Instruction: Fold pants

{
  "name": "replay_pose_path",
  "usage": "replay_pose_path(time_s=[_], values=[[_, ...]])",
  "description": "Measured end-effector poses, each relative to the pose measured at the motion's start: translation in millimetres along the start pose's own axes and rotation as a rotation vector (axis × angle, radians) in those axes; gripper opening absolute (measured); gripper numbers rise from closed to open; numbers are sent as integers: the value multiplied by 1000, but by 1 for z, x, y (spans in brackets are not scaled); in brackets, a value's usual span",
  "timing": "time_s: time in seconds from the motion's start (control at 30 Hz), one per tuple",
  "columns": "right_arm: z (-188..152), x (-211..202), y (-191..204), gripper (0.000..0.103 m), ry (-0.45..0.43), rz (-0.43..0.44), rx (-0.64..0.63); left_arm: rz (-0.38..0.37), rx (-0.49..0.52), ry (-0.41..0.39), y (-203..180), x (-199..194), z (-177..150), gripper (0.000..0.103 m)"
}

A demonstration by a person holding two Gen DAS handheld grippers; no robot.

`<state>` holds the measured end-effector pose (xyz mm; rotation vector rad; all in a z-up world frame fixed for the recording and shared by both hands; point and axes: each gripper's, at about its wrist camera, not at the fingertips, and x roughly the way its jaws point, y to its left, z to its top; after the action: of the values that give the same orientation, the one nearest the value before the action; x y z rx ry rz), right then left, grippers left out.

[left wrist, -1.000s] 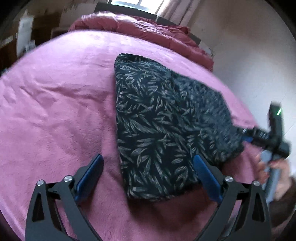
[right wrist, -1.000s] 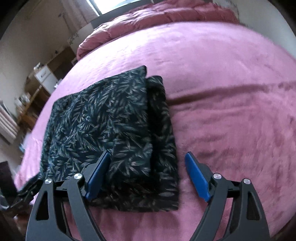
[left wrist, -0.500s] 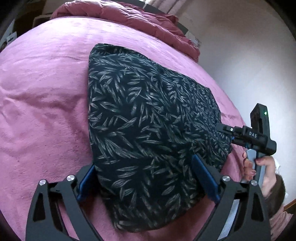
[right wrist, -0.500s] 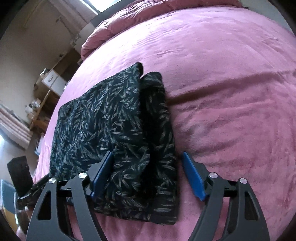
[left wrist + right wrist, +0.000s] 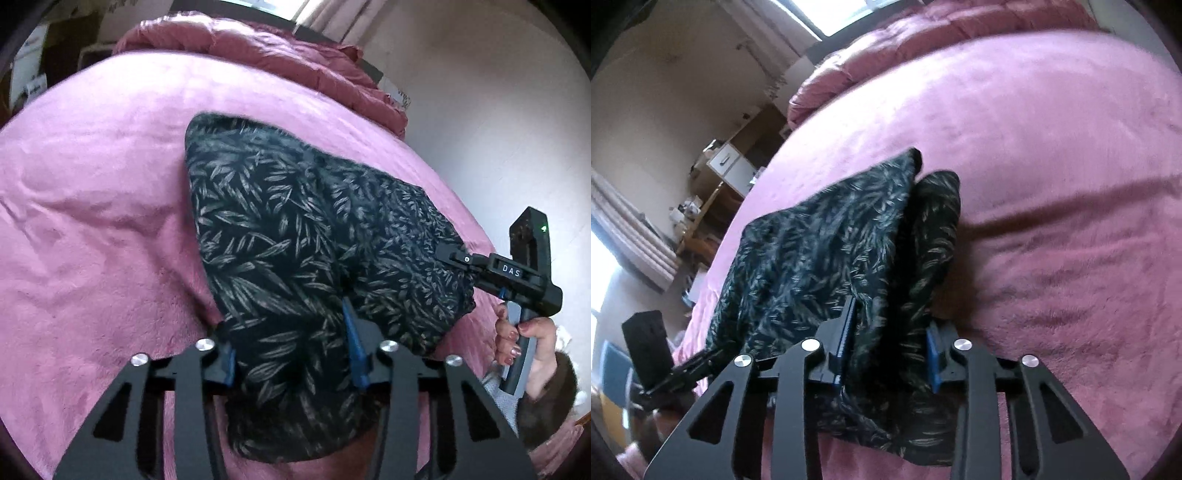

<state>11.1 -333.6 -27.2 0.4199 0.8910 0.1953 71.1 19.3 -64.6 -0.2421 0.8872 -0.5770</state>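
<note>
Both grippers are pinching the near edge of the folded leaf-print pants (image 5: 295, 236) on the pink blanket (image 5: 92, 221): the left gripper (image 5: 290, 347) and right gripper (image 5: 890, 343) have jaws closing narrow onto bunched fabric. By my judgement the next fold is starting; it calls for lifting both corners evenly and carrying them over to the far edge

The pants (image 5: 295, 236) are black with a pale grey leaf print all over. They lie on a plain pink blanket (image 5: 92, 229), with a darker rose quilt (image 5: 258, 55) at twelve o'clock. Both grippers have black frames and blue pads (image 5: 352, 347). The right gripper (image 5: 458, 258) shows white letters and a green light.
</note>
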Motion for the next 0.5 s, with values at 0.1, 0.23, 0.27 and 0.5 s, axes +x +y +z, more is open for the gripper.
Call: replay_pose_path(time_s=[0.1, 0.23, 0.27, 0.5], values=[[-3, -11, 15, 29, -54, -24, -86, 44, 69, -38, -17, -12, -2, 37], [-3, -15, 32, 29, -99, -74, -185, 90, 148, -72, -35, -27, -5, 37], [-3, -16, 34, 29, -108, -74, -195, 96, 159, -78, -37, -30, -5, 36], [4, -22, 43, 27, -173, -68, -226, 122, 224, -149, -47, -49, -6, 36]])
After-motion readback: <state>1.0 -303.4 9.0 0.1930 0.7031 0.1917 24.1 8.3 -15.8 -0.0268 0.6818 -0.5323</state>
